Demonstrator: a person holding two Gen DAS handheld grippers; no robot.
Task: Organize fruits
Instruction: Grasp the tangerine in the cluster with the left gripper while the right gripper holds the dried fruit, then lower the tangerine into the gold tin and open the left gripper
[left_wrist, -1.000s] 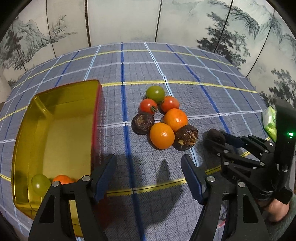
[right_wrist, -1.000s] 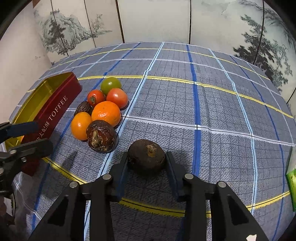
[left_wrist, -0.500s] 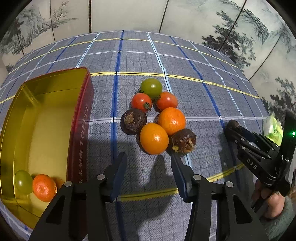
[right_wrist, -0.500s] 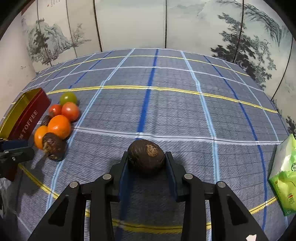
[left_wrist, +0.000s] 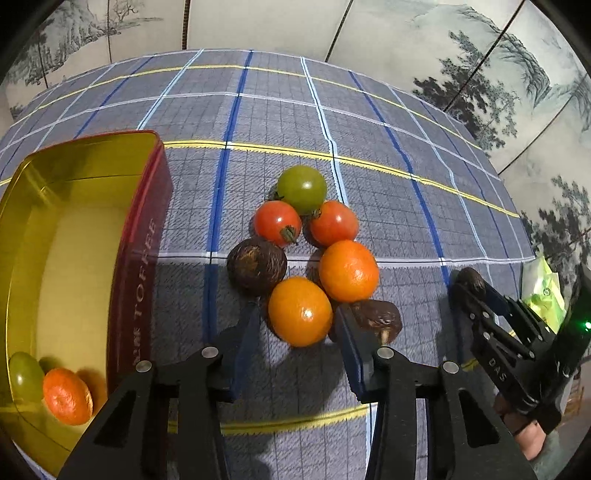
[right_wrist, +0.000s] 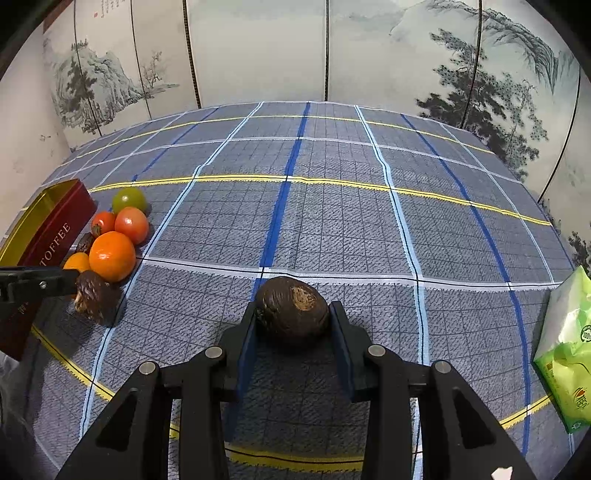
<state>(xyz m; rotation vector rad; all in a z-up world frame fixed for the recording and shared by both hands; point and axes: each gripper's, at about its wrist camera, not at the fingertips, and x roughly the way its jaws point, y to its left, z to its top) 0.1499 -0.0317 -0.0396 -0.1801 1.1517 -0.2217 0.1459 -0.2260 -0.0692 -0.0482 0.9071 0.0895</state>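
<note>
Since a second ago the left gripper (left_wrist: 295, 332) has come down over the fruit pile, its jaws closing around the nearer round orange mandarin (left_wrist: 300, 311), glossy with a light spot, pads not clearly pressing yet. Left of the pile, a red-sided gold toffee tin (left_wrist: 140, 266) holds a small mandarin (left_wrist: 67, 396) and a green grape-like fruit (left_wrist: 24, 374) in its near corner. From the right wrist, the right gripper (right_wrist: 291, 325) stays clamped on a dark brown, rough-skinned round fruit (right_wrist: 291, 310) above the blue plaid tablecloth (right_wrist: 332, 221), with a green packet (right_wrist: 565, 354) at far right.
</note>
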